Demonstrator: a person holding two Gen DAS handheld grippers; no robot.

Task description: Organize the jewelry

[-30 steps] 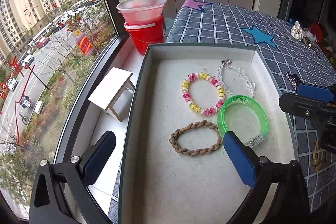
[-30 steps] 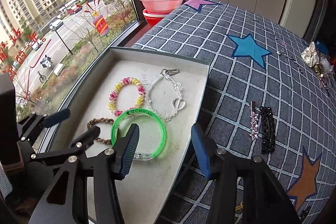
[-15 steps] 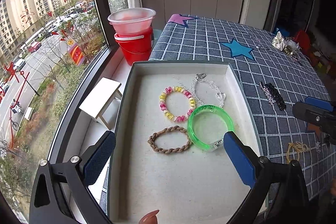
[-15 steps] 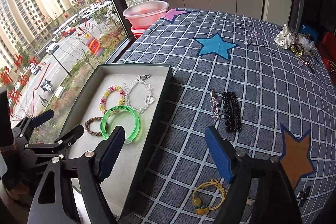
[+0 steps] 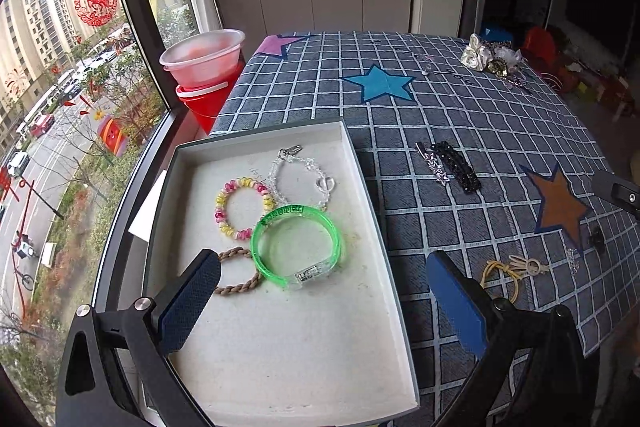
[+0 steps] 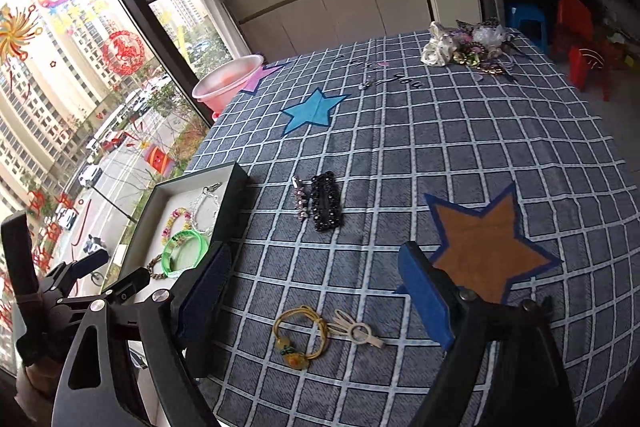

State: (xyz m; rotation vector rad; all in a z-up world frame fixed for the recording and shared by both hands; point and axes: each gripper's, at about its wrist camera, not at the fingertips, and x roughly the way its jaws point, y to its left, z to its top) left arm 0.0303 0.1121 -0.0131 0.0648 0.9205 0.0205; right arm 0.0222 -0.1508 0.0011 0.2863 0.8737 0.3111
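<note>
A grey tray holds a green bangle, a pink-yellow bead bracelet, a clear bead bracelet and a brown braided band. My left gripper is open and empty above the tray's near half. My right gripper is open and empty above the cloth, over a yellow hair tie and a cream clip. A black hair clip and a star clip lie further on. The tray also shows in the right wrist view.
The table wears a blue checked cloth with stars. A pile of fabric flowers and trinkets lies at the far edge. A pink basin on a red bucket stands by the window. Red and blue stools stand beyond the table.
Both grippers have pulled back and swung right. The right gripper left the tray and is now over the yellow hair tie. The jewelry in the tray has not moved.
</note>
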